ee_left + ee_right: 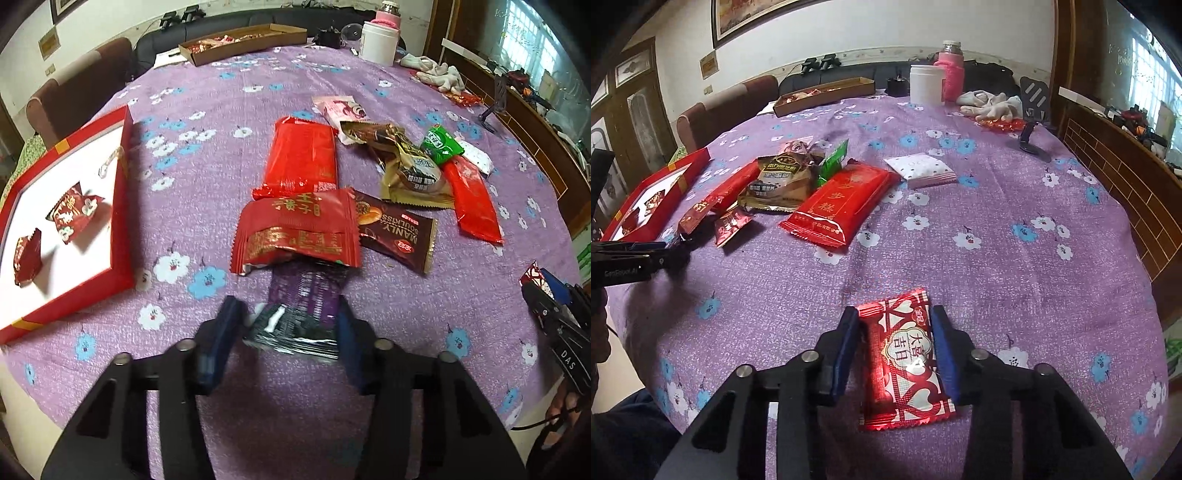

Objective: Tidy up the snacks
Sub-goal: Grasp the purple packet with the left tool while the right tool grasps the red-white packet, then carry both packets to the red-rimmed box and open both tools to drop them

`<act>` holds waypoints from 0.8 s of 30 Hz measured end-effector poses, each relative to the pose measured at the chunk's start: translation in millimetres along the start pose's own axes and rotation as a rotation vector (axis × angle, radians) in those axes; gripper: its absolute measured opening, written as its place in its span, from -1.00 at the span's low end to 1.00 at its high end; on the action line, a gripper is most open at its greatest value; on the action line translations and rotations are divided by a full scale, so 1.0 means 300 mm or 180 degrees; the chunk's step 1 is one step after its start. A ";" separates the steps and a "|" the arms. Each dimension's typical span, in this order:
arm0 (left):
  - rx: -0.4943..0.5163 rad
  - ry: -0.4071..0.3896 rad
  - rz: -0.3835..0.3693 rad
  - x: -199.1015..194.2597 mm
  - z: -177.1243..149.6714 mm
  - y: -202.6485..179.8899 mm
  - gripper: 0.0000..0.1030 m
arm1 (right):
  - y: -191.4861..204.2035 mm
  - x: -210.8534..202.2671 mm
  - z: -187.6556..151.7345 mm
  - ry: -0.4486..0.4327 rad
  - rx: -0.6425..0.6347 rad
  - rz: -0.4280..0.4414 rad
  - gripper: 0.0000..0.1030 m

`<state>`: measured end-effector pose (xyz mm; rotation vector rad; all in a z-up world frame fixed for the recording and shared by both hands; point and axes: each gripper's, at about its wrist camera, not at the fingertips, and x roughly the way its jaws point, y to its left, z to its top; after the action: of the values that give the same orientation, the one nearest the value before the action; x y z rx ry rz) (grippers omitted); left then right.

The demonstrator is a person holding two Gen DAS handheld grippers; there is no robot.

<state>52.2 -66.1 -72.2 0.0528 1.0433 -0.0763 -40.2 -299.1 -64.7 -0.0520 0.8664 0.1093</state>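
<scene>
left gripper [282, 332] clamped on purple snack packet [304, 295] | right gripper [895, 347] pinched on red heart-print packet [905, 354] | risk: slick foil could get squeezed out, red gold-lettered packet [295, 229] dragged along

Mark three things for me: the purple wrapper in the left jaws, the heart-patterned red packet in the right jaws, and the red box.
purple wrapper [306, 295], left wrist view, printed middle of the pack.
heart-patterned red packet [908, 354], right wrist view, centre label.
red box [123, 206], left wrist view, its red side wall.
</scene>
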 end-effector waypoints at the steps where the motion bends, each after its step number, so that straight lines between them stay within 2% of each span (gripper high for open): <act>1: 0.0004 -0.0001 -0.0011 0.001 0.000 0.003 -0.16 | 0.005 -0.001 -0.001 -0.0002 -0.0015 -0.0024 -0.24; 8: 0.0090 -0.0038 -0.0218 -0.021 -0.027 0.039 -0.19 | 0.038 -0.014 -0.012 0.0007 -0.0061 0.0036 -0.32; 13: 0.0097 -0.0047 -0.0333 -0.043 -0.053 0.067 -0.19 | 0.088 -0.012 -0.006 0.0068 -0.0111 0.0177 -0.38; 18: 0.0158 -0.0080 -0.0231 -0.063 -0.091 0.100 -0.19 | 0.163 -0.008 0.000 0.0116 -0.0201 0.0345 -0.43; 24: 0.0195 -0.0192 -0.0147 -0.103 -0.128 0.162 -0.19 | 0.246 0.013 0.031 0.0222 -0.0158 0.0725 -0.48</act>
<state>7.8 -13.4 -64.3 0.0816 0.9819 -0.1509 -39.4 -224.7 -61.7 -0.0034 0.9374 0.3440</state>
